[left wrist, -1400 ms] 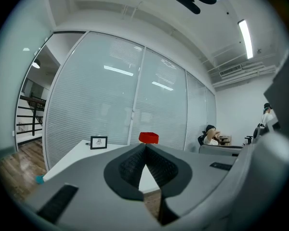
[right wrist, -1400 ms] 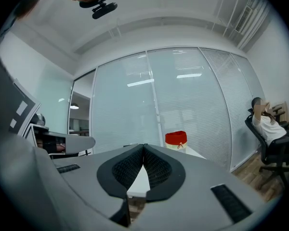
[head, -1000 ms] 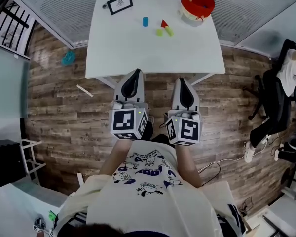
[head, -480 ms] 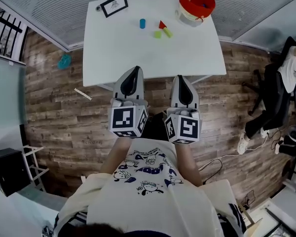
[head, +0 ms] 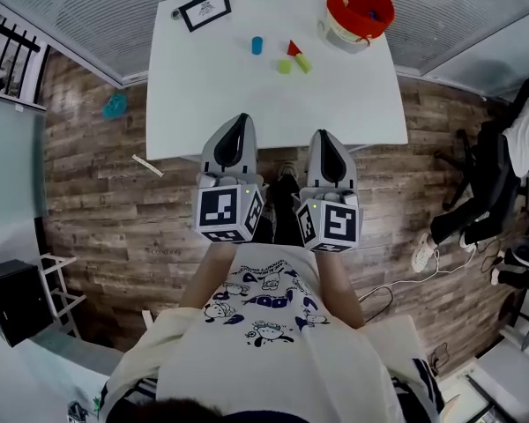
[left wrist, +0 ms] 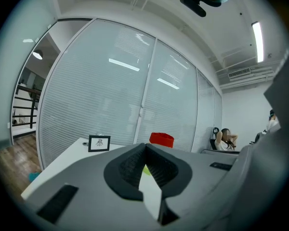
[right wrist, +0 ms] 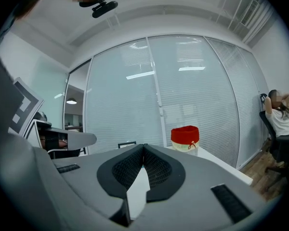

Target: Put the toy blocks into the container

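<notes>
Far across the white table lie a blue cylinder block, a red triangular block and two green blocks. The red container stands at the table's far right corner; it also shows in the left gripper view and the right gripper view. My left gripper and right gripper hover side by side over the table's near edge, well short of the blocks. Both are shut with nothing in them; the tips touch on the left gripper and the right gripper.
A small framed picture stands at the table's far left corner. Glass walls with blinds run behind the table. On the wooden floor lie a teal object and a white stick. A seated person and a chair are at the right.
Both grippers have moved forward together, from in front of the table to over its near edge. Their jaws have stayed shut.
</notes>
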Demonstrator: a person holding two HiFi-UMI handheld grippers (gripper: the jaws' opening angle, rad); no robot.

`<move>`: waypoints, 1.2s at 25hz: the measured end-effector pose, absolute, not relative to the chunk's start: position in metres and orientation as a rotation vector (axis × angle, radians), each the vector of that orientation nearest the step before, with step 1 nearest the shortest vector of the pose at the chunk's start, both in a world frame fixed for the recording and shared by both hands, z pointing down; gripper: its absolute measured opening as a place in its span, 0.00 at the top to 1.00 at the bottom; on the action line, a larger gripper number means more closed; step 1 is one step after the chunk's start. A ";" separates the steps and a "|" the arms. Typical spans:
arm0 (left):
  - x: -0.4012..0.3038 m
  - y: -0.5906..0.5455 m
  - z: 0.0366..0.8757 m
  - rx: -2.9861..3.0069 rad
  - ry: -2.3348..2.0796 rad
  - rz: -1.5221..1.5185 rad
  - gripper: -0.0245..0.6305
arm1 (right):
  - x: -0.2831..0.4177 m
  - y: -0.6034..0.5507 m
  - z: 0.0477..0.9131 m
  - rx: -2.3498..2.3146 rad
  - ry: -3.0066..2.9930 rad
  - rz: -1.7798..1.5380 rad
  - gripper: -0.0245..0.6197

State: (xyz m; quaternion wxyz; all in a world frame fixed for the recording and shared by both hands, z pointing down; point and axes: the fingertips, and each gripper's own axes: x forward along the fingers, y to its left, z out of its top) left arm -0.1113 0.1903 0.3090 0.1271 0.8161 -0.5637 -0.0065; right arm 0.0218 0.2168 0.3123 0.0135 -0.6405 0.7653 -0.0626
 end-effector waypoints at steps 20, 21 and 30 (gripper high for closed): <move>-0.078 0.096 0.319 2.284 -1.712 0.022 0.92 | 0.051 0.110 0.316 -1.889 2.493 -0.241 0.93; -0.077 0.091 0.319 2.278 -1.719 0.024 0.92 | 0.053 0.105 0.316 -1.882 2.498 -0.243 0.93; -0.069 0.053 0.320 2.219 -1.777 0.026 0.92 | 0.064 0.058 0.321 -1.822 2.542 -0.282 0.93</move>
